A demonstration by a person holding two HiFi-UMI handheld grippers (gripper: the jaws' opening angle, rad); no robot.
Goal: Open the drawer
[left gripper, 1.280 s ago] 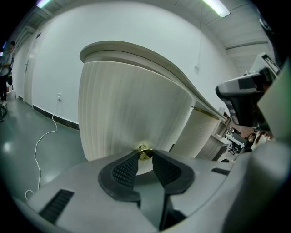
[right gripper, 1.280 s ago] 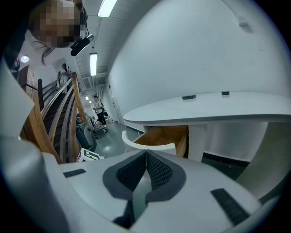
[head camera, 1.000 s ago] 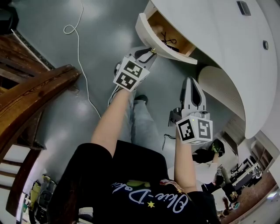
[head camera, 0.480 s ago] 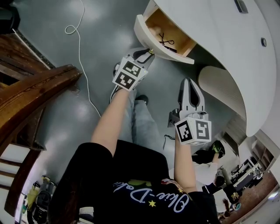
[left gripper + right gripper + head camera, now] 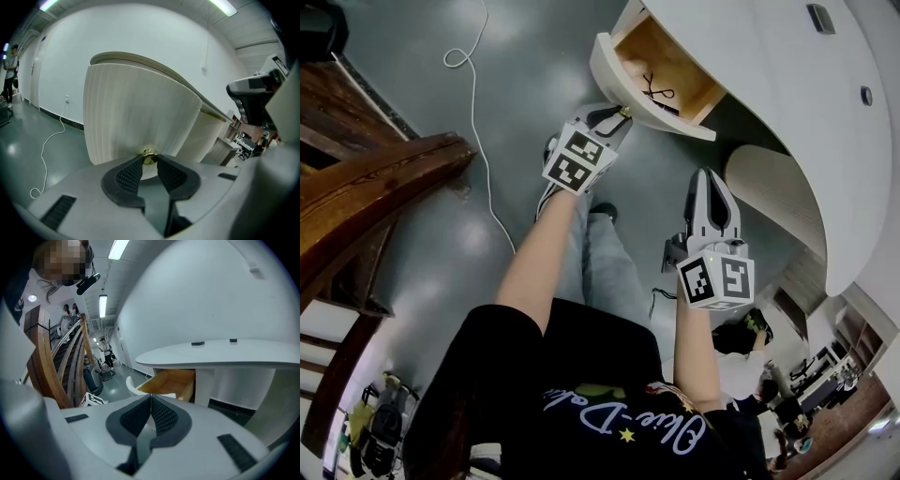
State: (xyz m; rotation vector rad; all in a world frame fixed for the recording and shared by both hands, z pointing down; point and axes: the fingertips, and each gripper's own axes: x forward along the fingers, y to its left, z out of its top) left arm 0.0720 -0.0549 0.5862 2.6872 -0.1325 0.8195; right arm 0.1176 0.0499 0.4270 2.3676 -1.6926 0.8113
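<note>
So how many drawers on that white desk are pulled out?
1. The wood-lined drawer sticks out from under the white desk top, at the top of the head view. The left claw grips its brass knob. Other drawers may be out of sight.

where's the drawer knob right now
In the left gripper view the brass knob sits low centre, pinched between the pads of the left gripper, on the front of the open drawer.

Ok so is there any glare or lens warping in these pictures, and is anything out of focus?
Head view: soft ceiling-light glare on the glossy grey floor, strong fisheye warping toward the edges. Left gripper view: black vignette corners, small brass drawer knob sharp. Right gripper view: ceiling strip light blown out, open wooden drawer crisp.
</note>
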